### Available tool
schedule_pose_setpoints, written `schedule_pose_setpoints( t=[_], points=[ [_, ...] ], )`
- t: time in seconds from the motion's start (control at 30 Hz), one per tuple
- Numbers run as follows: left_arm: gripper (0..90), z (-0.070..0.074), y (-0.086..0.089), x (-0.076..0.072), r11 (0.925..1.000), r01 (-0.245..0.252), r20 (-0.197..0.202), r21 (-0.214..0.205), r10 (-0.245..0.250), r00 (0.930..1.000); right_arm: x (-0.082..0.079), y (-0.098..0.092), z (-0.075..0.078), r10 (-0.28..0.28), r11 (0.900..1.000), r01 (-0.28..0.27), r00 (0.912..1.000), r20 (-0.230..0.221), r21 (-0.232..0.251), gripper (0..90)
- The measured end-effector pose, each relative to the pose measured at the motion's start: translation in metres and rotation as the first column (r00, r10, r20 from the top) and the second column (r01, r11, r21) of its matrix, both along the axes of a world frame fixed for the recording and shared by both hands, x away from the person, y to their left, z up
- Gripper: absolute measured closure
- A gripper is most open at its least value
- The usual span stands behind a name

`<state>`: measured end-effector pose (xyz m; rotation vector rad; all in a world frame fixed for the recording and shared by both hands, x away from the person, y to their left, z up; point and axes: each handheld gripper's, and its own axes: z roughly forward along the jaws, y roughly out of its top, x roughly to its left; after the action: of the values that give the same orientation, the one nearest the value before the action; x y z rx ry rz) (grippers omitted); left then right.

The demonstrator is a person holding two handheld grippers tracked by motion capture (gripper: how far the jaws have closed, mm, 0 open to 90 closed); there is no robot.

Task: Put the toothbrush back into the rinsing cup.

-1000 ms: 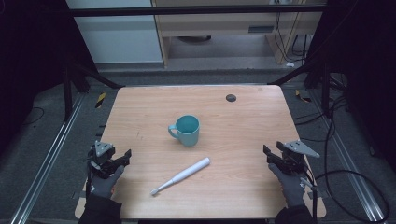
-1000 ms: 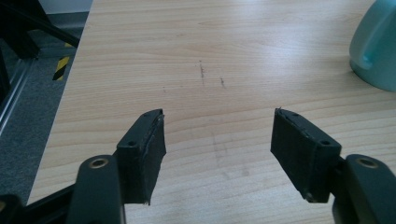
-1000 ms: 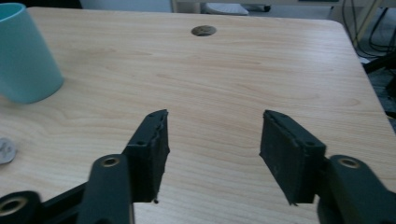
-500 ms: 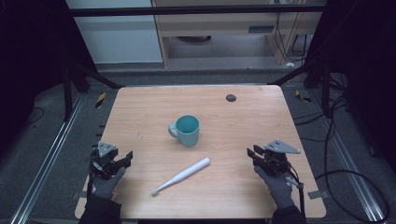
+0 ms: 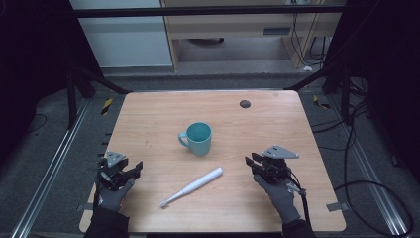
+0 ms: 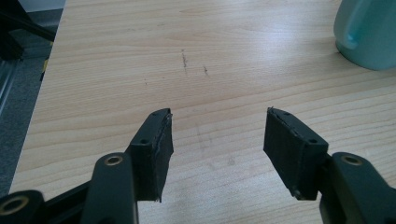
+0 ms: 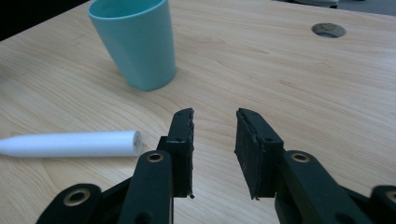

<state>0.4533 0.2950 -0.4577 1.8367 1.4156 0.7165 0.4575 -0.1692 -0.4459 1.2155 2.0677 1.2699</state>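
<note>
A teal mug stands upright near the table's middle, handle to the left. A white toothbrush lies slanted in front of it, bristle end toward the near edge. My left gripper rests low at the near left, well apart from both. It is open, its jaws have just been closing, and only bare wood lies between them. My right gripper sits right of the toothbrush's thick end. It is open with a narrower gap, having just been closing on nothing. The mug stands beyond it.
The wooden table has a round dark hole at the back right. Metal rails and cables run along the floor on both sides. The mug's edge is at the upper right of the left gripper view.
My right gripper has slid left toward the toothbrush's thick end, and its jaws stand closer together. The left hand has stayed where it was, its jaws slightly narrower.
</note>
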Motion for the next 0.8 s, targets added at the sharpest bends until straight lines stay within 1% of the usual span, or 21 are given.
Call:
schedule_pose_setpoints(
  t=[0.1, 0.13, 0.23, 0.27, 0.33, 0.37, 0.4, 0.43, 0.53, 0.63, 0.7, 0.73, 0.77, 0.8],
  points=[
    [41.0, 0.0, 0.0, 0.0, 1.0, 0.004, 0.0, -0.004, -0.004, 1.0, 0.002, 0.009, 0.0, 0.021, 0.9997, -0.021, 0.9998, -0.004, -0.009, 69.2],
    [41.0, -0.001, 0.0, 0.001, 0.9999, 0.01, -0.008, -0.007, -0.01, 0.9999, 0.003, 0.012, 0.001, 0.029, 0.9995, -0.029, 0.9995, -0.007, -0.01, 70.1],
    [41.4, -0.002, -0.002, 0.001, 0.9996, 0.027, -0.014, -0.009, -0.027, 0.9995, 0.004, 0.019, 0.001, 0.048, 0.9988, -0.048, 0.9988, -0.014, -0.006, 72.9],
    [41.4, -0.002, -0.003, 0.001, 0.9993, 0.036, -0.013, -0.008, -0.036, 0.9993, 0.004, 0.022, 0.001, 0.054, 0.9985, -0.054, 0.9984, -0.016, -0.006, 74.1],
    [40.7, -0.002, -0.005, 0.001, 0.9992, 0.039, -0.009, 0.007, -0.039, 0.9992, 0.005, 0.026, 0.002, 0.069, 0.9976, -0.069, 0.9974, -0.021, -0.003, 76.3],
    [40.7, -0.002, -0.005, 0.001, 0.9992, 0.039, -0.009, 0.007, -0.039, 0.9992, 0.005, 0.026, 0.002, 0.069, 0.9976, -0.069, 0.9974, -0.021, -0.003, 76.3],
    [40.7, -0.002, -0.006, 0.001, 0.9992, 0.038, -0.007, 0.012, -0.038, 0.9992, 0.006, 0.031, 0.001, 0.086, 0.9963, -0.086, 0.9959, -0.028, -0.003, 78.6],
    [40.8, -0.002, -0.006, 0.001, 0.9992, 0.038, -0.007, 0.012, -0.038, 0.9992, 0.006, 0.031, 0.001, 0.086, 0.9963, -0.086, 0.9959, -0.028, -0.003, 78.6],
    [40.8, -0.002, -0.005, 0.001, 0.9993, 0.036, -0.007, 0.009, -0.036, 0.9993, 0.008, 0.042, 0.001, 0.118, 0.9929, -0.118, 0.9922, -0.041, -0.011, 83.3],
    [41.5, -0.003, -0.004, 0.002, 0.9995, 0.033, -0.02, 0.002, -0.033, 0.9993, 0.01, 0.05, -0.001, 0.14, 0.99, -0.141, 0.9886, -0.056, -0.01, 87.0],
    [41.3, -0.003, -0.003, 0.002, 0.9996, 0.029, -0.018, 0.005, -0.029, 0.9994, 0.01, 0.053, -0.002, 0.146, 0.989, -0.147, 0.9876, -0.058, -0.015, 88.1],
    [41.3, -0.002, -0.003, 0.001, 0.9996, 0.027, -0.012, 0.003, -0.027, 0.9995, 0.012, 0.059, -0.003, 0.156, 0.9874, -0.157, 0.9853, -0.07, -0.019, 89.6],
    [41.4, -0.002, -0.003, 0.001, 0.9996, 0.027, -0.012, 0.003, -0.027, 0.9995, 0.012, 0.059, -0.003, 0.156, 0.9874, -0.157, 0.9853, -0.07, -0.019, 89.6],
    [41.4, -0.002, -0.003, 0.001, 0.9997, 0.025, -0.009, 0.004, -0.025, 0.9996, 0.013, 0.064, -0.005, 0.17, 0.9848, -0.172, 0.9826, -0.075, -0.023, 89.9]
  ],
)
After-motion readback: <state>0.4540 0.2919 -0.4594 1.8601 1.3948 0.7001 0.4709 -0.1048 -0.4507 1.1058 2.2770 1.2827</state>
